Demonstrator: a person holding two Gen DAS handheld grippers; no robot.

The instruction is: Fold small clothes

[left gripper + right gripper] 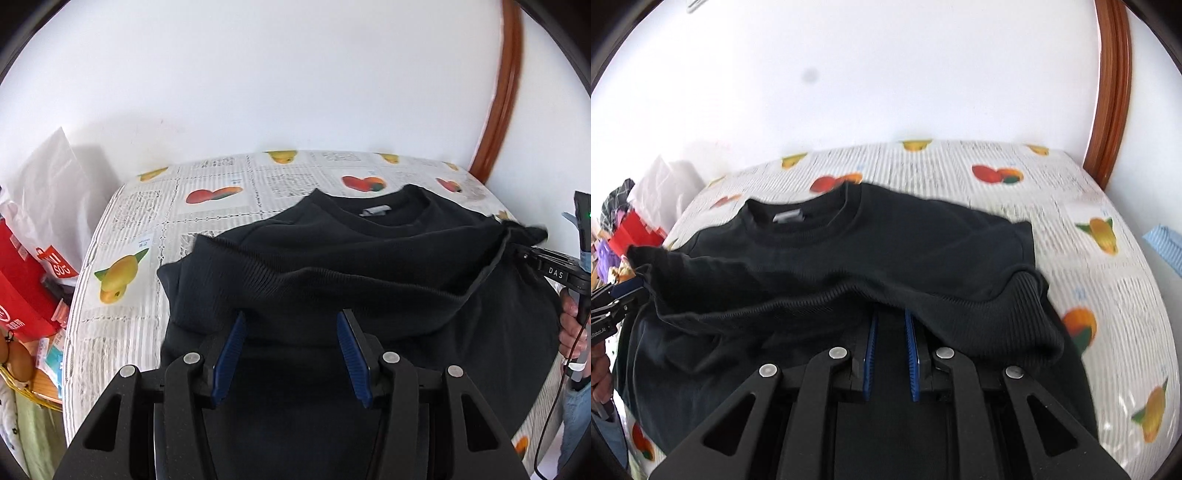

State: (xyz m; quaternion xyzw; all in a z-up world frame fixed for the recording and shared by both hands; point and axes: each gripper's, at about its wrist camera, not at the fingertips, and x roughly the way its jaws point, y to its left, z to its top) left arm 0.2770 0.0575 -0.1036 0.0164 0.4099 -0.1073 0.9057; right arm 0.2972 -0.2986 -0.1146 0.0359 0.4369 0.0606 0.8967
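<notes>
A black sweatshirt (369, 258) lies on the fruit-print tablecloth (147, 229), collar toward the wall, its ribbed hem (332, 284) folded up over the body. My left gripper (291, 317) is open, its blue pads just under the hem edge. In the right wrist view the sweatshirt (886, 251) fills the middle. My right gripper (891, 317) has its pads close together under the hem (923, 299); the cloth hides the tips. Each view shows the other gripper at a hem corner, the right one (517, 240) and the left one (631, 286).
A white wall stands behind the table. Red and white bags (33, 266) crowd the table's left side. A brown wooden frame (506, 92) runs up at the back right. A light blue object (1163, 243) lies off the right edge.
</notes>
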